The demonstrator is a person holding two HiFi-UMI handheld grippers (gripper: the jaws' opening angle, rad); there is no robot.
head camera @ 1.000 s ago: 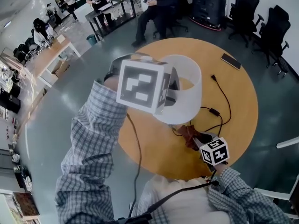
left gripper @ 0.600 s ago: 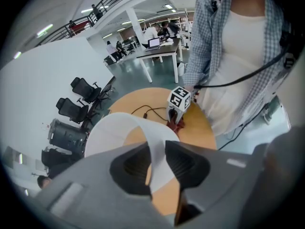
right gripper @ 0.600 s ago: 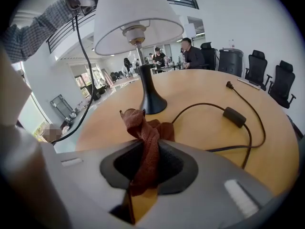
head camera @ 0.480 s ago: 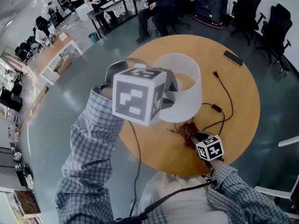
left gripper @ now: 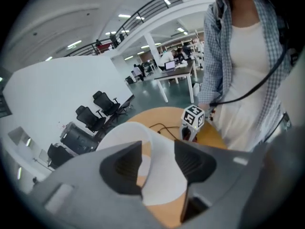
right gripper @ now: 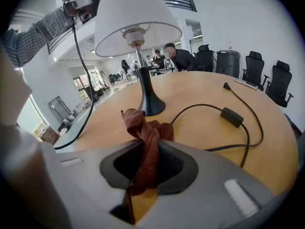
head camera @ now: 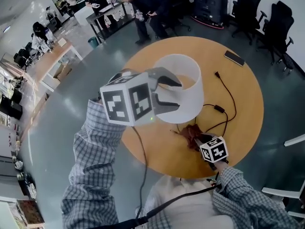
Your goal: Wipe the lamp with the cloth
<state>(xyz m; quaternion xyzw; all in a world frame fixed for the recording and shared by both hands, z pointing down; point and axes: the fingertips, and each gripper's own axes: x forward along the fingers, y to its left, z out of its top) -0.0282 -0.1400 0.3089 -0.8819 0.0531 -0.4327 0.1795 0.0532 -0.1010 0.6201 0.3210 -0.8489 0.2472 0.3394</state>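
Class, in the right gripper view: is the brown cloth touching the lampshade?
No: the cloth, pinched in the right gripper, sits well below the lampshade.

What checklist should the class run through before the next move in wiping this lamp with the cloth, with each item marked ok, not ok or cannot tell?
1. Grip on the cloth: ok; the right gripper is shut on it.
2. Hold on the lamp: not ok; the left gripper has just been opening its jaws, which straddle the lampshade wall without pressing it.
3. Lamp upright on the table: ok.
4. Cloth against the lampshade: not ok; it sits low by the lamp base.
5. Cord free of the cloth: cannot tell; it runs close behind it.
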